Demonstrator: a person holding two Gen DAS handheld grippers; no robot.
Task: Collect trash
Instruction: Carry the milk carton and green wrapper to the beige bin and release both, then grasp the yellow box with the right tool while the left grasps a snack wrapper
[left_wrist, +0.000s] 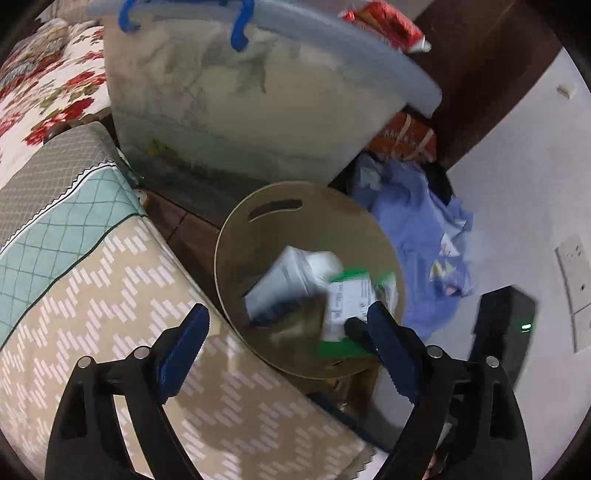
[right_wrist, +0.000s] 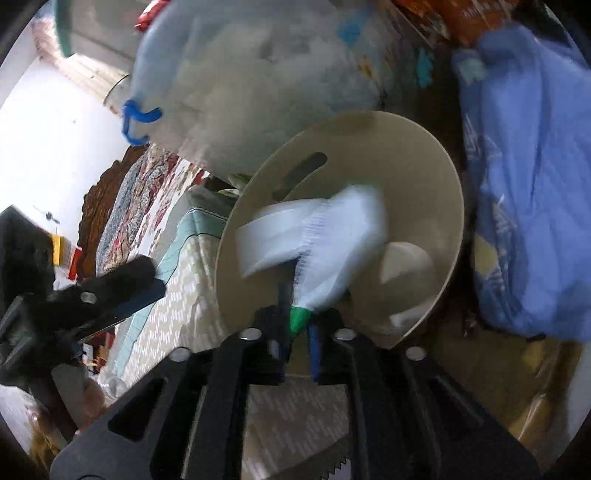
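Observation:
A round beige bin (left_wrist: 354, 221) with a slot handle stands on the floor beside the bed; it also shows in the right wrist view (right_wrist: 417, 147). A white bottle (left_wrist: 291, 280) lies inside it. My right gripper (right_wrist: 299, 332) is shut on the green end of a white-and-green wrapper (right_wrist: 340, 240) and holds it over the bin's mouth; the wrapper is blurred. The same wrapper (left_wrist: 351, 299) shows in the left wrist view beside my right finger. My left gripper (left_wrist: 288, 328) is open and empty, just above the bin's near rim and the bed edge.
A patterned bed cover (left_wrist: 92, 295) fills the left. A large translucent tub with blue handles (left_wrist: 240, 92) stands behind the bin. Blue cloth (left_wrist: 424, 236) lies on the floor at the right, by a white wall and a black device (left_wrist: 506, 332).

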